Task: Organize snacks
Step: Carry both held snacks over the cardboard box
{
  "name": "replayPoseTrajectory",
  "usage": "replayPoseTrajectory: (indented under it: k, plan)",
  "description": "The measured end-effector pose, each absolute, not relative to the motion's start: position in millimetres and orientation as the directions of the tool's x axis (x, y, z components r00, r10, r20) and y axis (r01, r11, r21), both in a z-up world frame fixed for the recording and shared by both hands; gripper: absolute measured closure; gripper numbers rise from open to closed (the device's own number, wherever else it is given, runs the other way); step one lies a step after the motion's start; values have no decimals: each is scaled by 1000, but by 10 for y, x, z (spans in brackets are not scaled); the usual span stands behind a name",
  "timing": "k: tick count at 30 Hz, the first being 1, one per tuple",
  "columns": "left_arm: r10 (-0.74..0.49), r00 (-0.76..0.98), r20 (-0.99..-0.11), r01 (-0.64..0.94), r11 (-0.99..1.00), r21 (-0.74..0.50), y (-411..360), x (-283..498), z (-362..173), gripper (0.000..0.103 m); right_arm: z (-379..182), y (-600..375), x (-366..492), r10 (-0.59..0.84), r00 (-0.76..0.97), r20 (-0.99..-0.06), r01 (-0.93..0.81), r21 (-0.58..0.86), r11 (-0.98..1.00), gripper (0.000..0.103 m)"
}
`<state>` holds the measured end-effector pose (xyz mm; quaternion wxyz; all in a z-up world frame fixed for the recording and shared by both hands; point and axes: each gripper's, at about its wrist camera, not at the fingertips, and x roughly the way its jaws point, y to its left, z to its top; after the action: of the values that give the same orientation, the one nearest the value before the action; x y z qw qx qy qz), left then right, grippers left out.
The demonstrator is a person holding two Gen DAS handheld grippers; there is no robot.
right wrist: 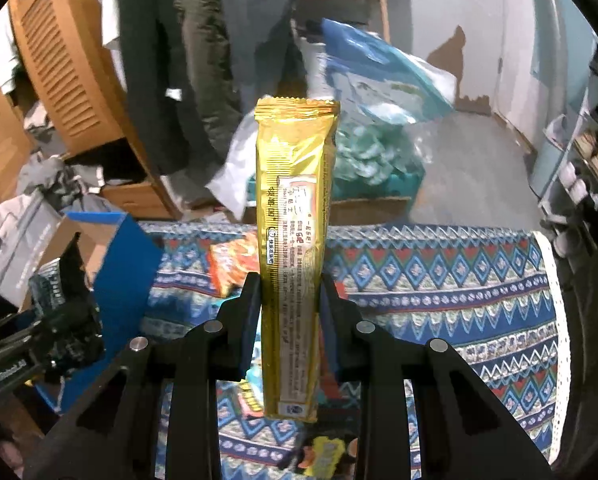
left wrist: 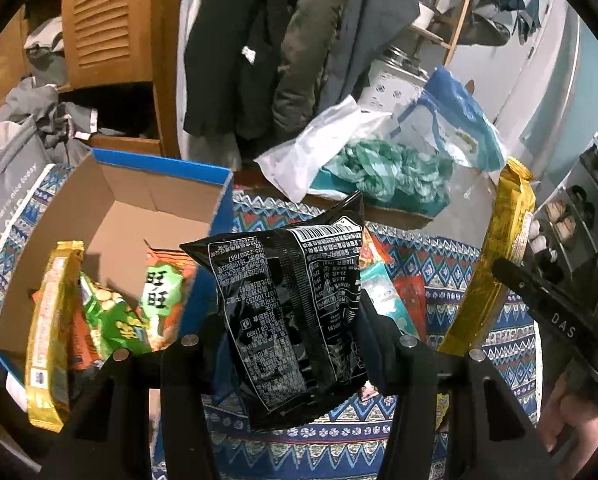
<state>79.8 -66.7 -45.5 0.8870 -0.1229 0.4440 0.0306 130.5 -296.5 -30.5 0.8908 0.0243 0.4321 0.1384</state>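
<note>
Left wrist view: the left gripper (left wrist: 295, 320) has its jaws closed on a black snack bag (left wrist: 295, 304), held upright with its printed back facing the camera; the bag's lower edge hangs between the fingers and hides most of what lies beyond. To the left stands an open cardboard box (left wrist: 147, 200) with blue outer walls, already containing a gold packet (left wrist: 49, 328) standing on end and a green-and-orange snack bag (left wrist: 155, 300); their lower parts are cut off by the gripper body. Behind the black bag, slivers of teal and red packets (left wrist: 395, 292) show on the patterned cloth (left wrist: 451, 280) covering the surface, too hidden to identify. At the right edge the right gripper (left wrist: 555, 312) appears from the side, holding a long gold bar packet (left wrist: 495, 264).

In the right wrist view, the right gripper (right wrist: 289, 304) has its jaws clamped on that gold bar packet (right wrist: 295, 248) mid-length, upright above the cloth. An orange snack bag (right wrist: 231, 264) lies behind it, partly covered, and a yellow packet (right wrist: 323, 456) shows blurred at the bottom.
</note>
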Motion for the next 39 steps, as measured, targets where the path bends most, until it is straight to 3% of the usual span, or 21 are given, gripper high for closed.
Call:
replayPoseTrajectory:
  k: [20, 39]
  plan:
    - [34, 664, -747, -267, 944, -195, 80, 439, -110, 49, 119, -1887, 1106, 432, 538, -724, -431, 204, 879, 76]
    - [103, 658, -746, -382, 900, -213, 886, 163, -118, 49, 206, -829, 989, 541, 426, -725, -568, 252, 784, 76]
